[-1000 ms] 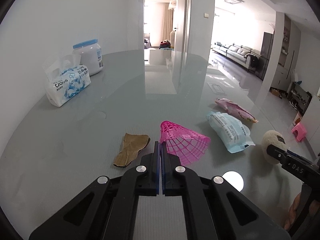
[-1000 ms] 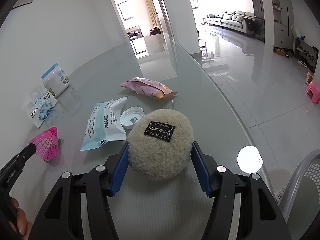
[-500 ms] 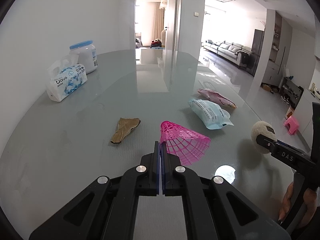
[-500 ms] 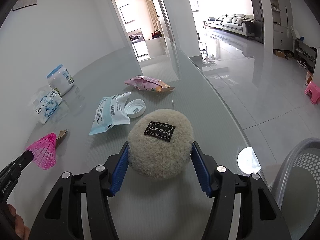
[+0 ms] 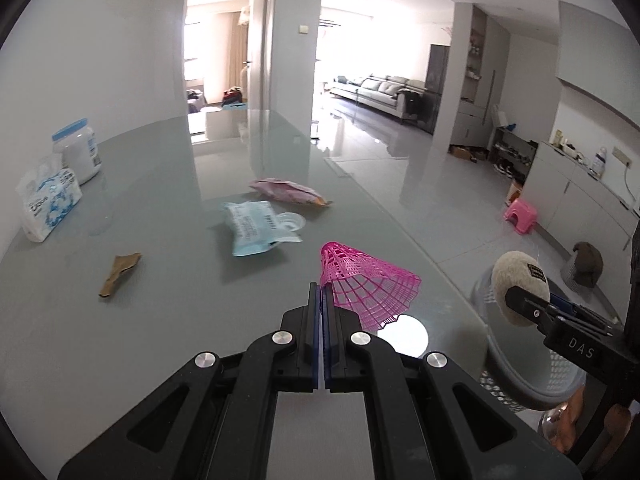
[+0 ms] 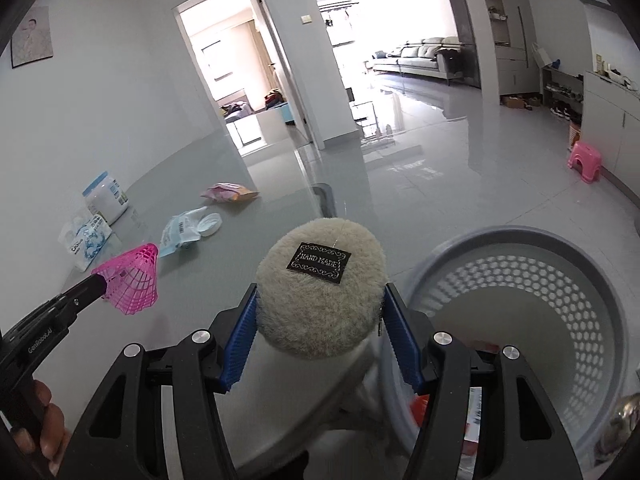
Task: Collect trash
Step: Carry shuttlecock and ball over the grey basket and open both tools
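The right gripper [image 6: 320, 312] clamps a fuzzy pad [image 6: 320, 284] beside the basket [image 6: 560, 240], seemingly ready to drop it in. The left gripper [image 5: 322, 292] pinches a pink net cone [image 5: 368, 280] above the table [image 5: 160, 320]; wrappers [image 5: 256, 228] remain there.

The right gripper [image 6: 320, 312] hides the near-left rim of the grey perforated basket [image 6: 560, 280], and the right picture edge cuts off its far side. Something red and a printed packet [image 6: 474, 416] lie inside, mostly hidden behind the gripper. Lettering on the blue wrapper [image 5: 256, 228] is too small to read.
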